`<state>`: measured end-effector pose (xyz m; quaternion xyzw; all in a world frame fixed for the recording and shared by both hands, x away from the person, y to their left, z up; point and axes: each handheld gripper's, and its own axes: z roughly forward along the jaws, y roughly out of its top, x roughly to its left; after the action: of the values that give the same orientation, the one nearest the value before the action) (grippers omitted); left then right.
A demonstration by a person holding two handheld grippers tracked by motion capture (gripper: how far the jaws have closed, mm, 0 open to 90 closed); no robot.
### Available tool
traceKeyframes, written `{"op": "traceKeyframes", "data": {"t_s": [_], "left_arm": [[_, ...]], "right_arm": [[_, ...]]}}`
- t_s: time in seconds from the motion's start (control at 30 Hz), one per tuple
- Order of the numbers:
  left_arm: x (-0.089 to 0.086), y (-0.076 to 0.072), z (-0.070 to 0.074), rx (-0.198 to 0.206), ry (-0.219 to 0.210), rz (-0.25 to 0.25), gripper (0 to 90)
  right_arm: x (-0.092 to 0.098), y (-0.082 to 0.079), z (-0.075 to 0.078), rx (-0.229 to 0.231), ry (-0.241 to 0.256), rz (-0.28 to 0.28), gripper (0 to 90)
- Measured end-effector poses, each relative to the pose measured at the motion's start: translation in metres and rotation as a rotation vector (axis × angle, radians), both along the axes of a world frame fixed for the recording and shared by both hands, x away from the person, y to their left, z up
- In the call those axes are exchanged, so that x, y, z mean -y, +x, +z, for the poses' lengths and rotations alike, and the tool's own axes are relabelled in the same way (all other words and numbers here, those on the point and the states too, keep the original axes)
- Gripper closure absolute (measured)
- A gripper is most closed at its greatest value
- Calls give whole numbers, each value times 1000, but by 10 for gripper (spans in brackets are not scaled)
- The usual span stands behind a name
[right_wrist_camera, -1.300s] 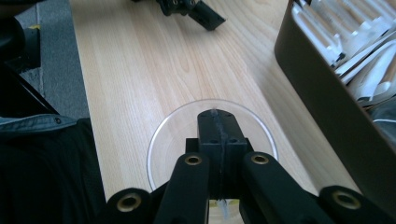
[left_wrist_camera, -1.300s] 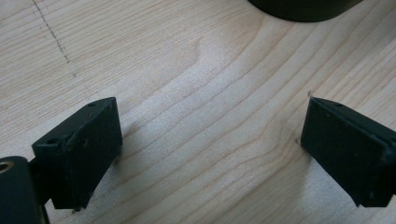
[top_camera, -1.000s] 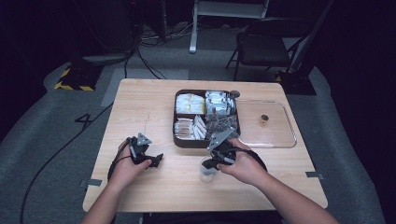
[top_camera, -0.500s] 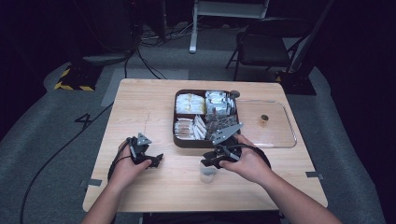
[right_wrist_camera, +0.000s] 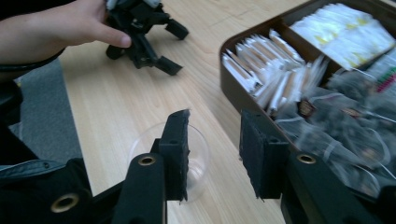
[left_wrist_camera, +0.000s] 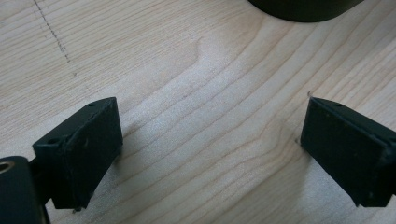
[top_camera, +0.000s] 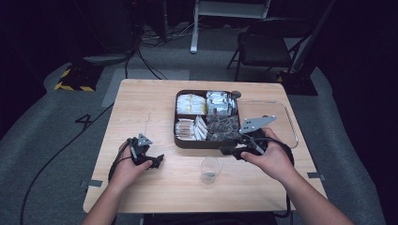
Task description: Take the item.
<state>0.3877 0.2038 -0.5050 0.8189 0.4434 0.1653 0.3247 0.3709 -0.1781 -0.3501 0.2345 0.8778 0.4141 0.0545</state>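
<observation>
On a wooden table [top_camera: 141, 101], the left gripper [top_camera: 149, 159] rests wide open and empty at the near left, a clear cup [top_camera: 210, 169] stands near the middle, and the right gripper [top_camera: 230, 151], narrowly parted and empty, hovers at the near edge of a tray [top_camera: 199, 141] of tea packets, likely about to pick one for the cup.

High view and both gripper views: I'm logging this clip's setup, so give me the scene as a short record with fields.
surface: wooden table
box: dark compartmented box holding sachets and tea bags
lid: clear lid lying flat right of the box
cup: clear plastic cup, upright, apparently empty, in front of the box
left gripper: open, low over bare table, holding nothing
right gripper: open, between cup and box, holding nothing
</observation>
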Motion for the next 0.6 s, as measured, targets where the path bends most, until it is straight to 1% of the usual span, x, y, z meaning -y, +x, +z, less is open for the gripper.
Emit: {"op": "traceKeyframes", "data": {"t_s": [0.03,0.07,0.1,0.13,0.2,0.23,0.3,0.37,0.4,0.47,0.5,0.53,0.6], "left_arm": [[0,0,0,-3,-1,1,60],[0,0,0,-3,-1,1,61],[0,-1,0,-2,-1,0,62],[0,-2,0,-2,-6,5,63],[-1,-3,0,-3,-3,1,64],[-2,-5,0,1,-6,3,66],[-3,-7,0,-4,-5,5,68],[-5,-10,0,-4,-5,7,68],[-6,-10,0,0,2,5,68],[-6,-12,0,0,-10,14,69],[-6,-12,0,0,-10,14,69],[-8,-13,0,-1,-6,13,69],[-9,-14,0,0,-5,11,69]], "right_arm": [[4,0,0,7,-2,-13,610],[4,0,0,7,-2,-13,610],[12,0,-1,17,-12,-40,599],[15,0,-2,16,-16,-53,592],[19,0,-2,18,-17,-63,586],[26,0,-3,24,-24,-85,576],[33,1,-4,35,-32,-105,565],[40,2,-6,39,-29,-127,545],[43,2,-7,45,-31,-138,542],[50,2,-10,54,-39,-158,533],[50,2,-10,54,-39,-158,533],[58,2,-13,57,-42,-179,520],[66,3,-17,57,-42,-202,506]]}}
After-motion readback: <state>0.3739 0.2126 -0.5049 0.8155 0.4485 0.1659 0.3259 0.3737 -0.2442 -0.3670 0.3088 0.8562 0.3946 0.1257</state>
